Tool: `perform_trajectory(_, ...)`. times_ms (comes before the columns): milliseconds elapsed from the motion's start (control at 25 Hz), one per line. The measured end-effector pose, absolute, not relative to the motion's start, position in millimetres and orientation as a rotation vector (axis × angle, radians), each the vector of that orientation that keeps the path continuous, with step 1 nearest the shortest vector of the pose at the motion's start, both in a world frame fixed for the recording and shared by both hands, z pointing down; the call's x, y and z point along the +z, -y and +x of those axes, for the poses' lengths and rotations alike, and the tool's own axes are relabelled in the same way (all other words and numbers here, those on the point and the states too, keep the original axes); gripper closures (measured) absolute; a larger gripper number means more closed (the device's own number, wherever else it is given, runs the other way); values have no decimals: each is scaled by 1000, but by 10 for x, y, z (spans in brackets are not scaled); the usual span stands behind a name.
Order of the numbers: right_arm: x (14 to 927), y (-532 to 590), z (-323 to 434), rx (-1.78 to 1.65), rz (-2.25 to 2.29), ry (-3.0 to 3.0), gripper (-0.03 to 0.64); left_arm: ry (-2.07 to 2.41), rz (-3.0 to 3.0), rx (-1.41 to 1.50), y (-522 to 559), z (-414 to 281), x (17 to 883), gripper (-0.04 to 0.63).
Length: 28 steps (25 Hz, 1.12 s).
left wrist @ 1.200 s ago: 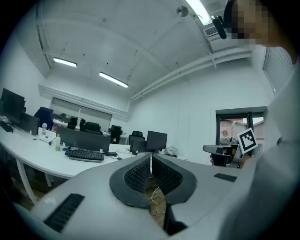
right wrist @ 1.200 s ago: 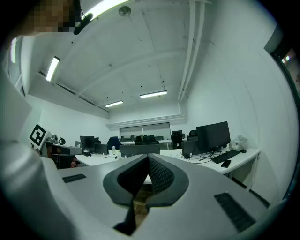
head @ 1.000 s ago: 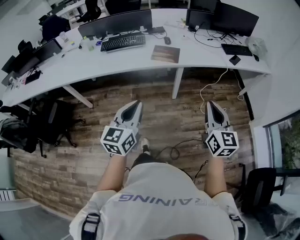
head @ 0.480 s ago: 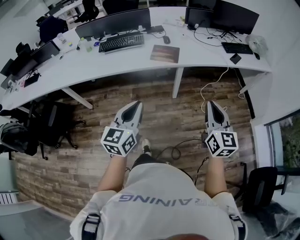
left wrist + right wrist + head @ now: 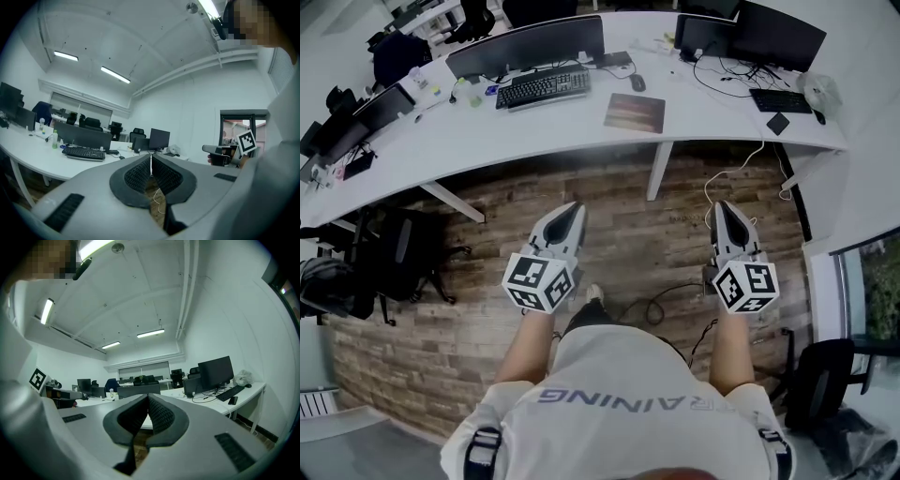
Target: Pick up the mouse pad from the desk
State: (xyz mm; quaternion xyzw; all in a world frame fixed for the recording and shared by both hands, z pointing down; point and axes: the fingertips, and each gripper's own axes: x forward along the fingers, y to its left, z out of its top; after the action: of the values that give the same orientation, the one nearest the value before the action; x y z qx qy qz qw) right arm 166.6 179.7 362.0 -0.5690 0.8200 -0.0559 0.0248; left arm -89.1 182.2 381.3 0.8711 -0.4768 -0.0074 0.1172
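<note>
A brown, wood-patterned mouse pad lies flat on the curved white desk, just below a dark mouse. My left gripper and right gripper hover level over the wood floor, well short of the desk, both pointing toward it. In the left gripper view the left gripper has its ribbed pads pressed together with nothing between them. The right gripper in its own view is likewise shut and empty. The pad does not show in either gripper view.
On the desk stand monitors, a black keyboard, a second keyboard and a phone at the right. Cables trail on the floor. A black backpack and chair sit left, another chair right.
The desk and mouse pad have slid slightly lower and rightward in the head view as I come closer. Both grippers keep their pose and stay shut.
</note>
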Motion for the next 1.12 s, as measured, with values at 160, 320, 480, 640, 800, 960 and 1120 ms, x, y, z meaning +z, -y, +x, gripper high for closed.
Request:
perform_trajectory(160, 3614, -1457, 1462, -177, -1793, -2537, 595, 1374, 2555, -31, -1471, -1094, 3806, 558)
perform_trajectory(320, 3597, -1071, 1215, -194, -1821, -2533, 595, 1349, 2560, -40, -1077, -1329, 3775, 558)
perform_trajectory(480, 3609, -744, 956, -211, -1851, -2527, 595, 1318, 2559, -31, -715, -1583, 3808, 558)
perform_trajectory(640, 3679, -488, 726, -232, -1873, -2526, 594, 1300, 2564, -16, -426, -1813, 3868, 558)
perform_trajectory(800, 3752, -273, 509, -232, -1870, -2565, 595, 1301, 2541, -27, -234, -1999, 3948, 558)
perform_trajectory(960, 3772, -52, 457, -241, -1873, -2568, 595, 1296, 2523, -21, -69, -2065, 4025, 558)
perform_trajectory(1120, 3849, 184, 421, -258, -1868, -2570, 595, 1303, 2517, -10, 157, -2109, 4066, 558)
